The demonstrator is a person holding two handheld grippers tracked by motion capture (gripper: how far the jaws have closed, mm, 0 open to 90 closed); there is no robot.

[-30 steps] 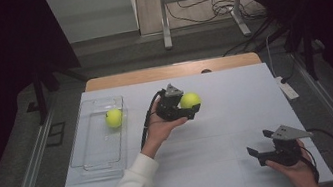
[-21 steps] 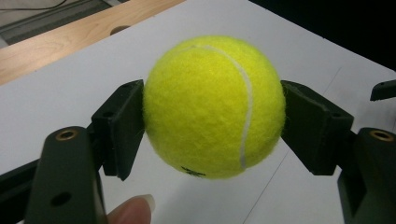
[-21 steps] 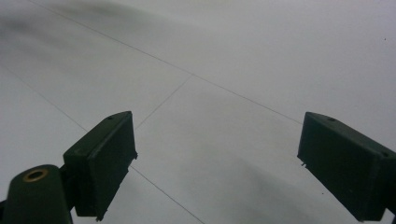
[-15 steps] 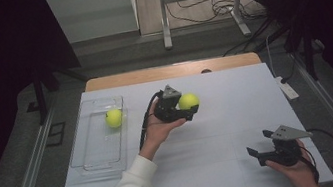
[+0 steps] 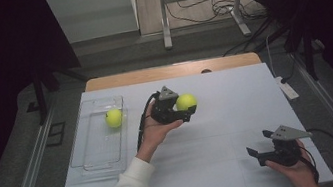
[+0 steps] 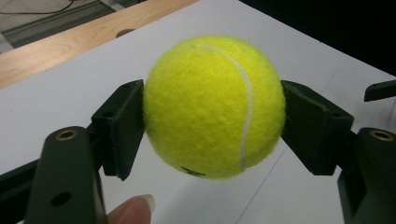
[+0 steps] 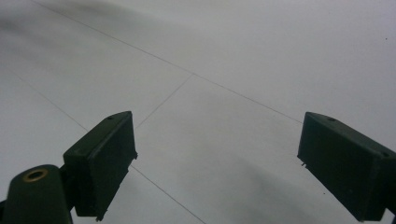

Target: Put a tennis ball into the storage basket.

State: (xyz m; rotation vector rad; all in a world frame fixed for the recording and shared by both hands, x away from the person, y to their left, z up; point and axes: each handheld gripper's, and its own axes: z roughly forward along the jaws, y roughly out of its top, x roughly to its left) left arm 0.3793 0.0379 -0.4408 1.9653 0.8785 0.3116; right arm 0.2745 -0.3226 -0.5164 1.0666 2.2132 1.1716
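Observation:
A yellow-green tennis ball [image 5: 186, 102] [image 6: 215, 106] is gripped between the two black jaws of my left gripper [image 5: 180, 109] [image 6: 212, 116], held a little above the middle of the white table [image 5: 221, 130]; both pads press its sides. A second tennis ball [image 5: 113, 117] lies in the far end of a clear plastic tray [image 5: 94, 158] at the left. My right gripper [image 5: 259, 143] [image 7: 215, 161] rests low at the table's front right corner, jaws wide apart with bare tabletop between them.
A small white device [image 5: 287, 88] lies at the table's right edge. A wooden strip [image 5: 171, 71] runs along the far edge. Metal stand legs [image 5: 162, 18] and cables sit on the floor beyond. Dark surroundings flank both sides.

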